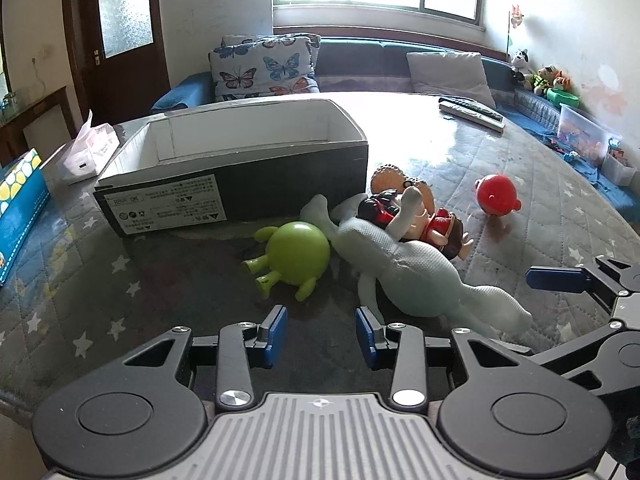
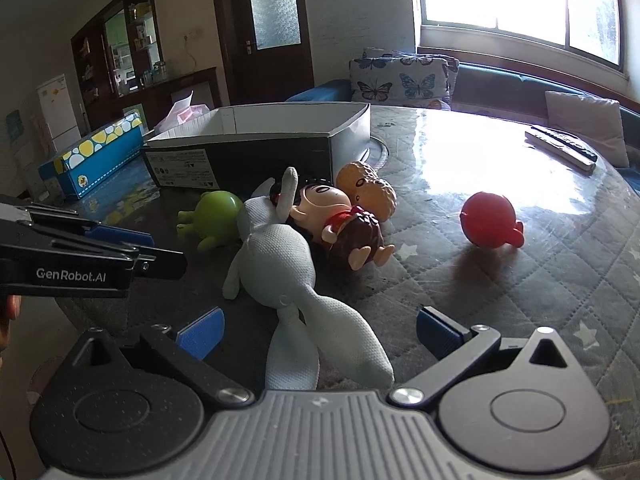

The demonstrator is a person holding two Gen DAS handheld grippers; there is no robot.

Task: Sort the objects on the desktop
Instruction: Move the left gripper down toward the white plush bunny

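An open black cardboard box (image 1: 224, 156) (image 2: 256, 136) with a white inside stands on the table. In front of it lie a green round toy (image 1: 294, 258) (image 2: 216, 214), a pale plush rabbit (image 1: 412, 276) (image 2: 280, 264), a cartoon doll in red (image 1: 424, 220) (image 2: 344, 220), an orange peanut toy (image 1: 390, 178) (image 2: 366, 186) and a red round toy (image 1: 496, 194) (image 2: 490, 220). My left gripper (image 1: 320, 334) is open and empty, just short of the green toy and the rabbit. My right gripper (image 2: 320, 336) is open wide, its jaws either side of the rabbit's ears.
A blue dotted tissue box (image 2: 96, 152) (image 1: 18, 208) and a pink tissue pack (image 1: 90, 148) lie left of the box. Remote controls (image 1: 472, 114) (image 2: 562, 148) lie at the table's far right. A sofa with butterfly cushions (image 1: 264, 66) stands behind.
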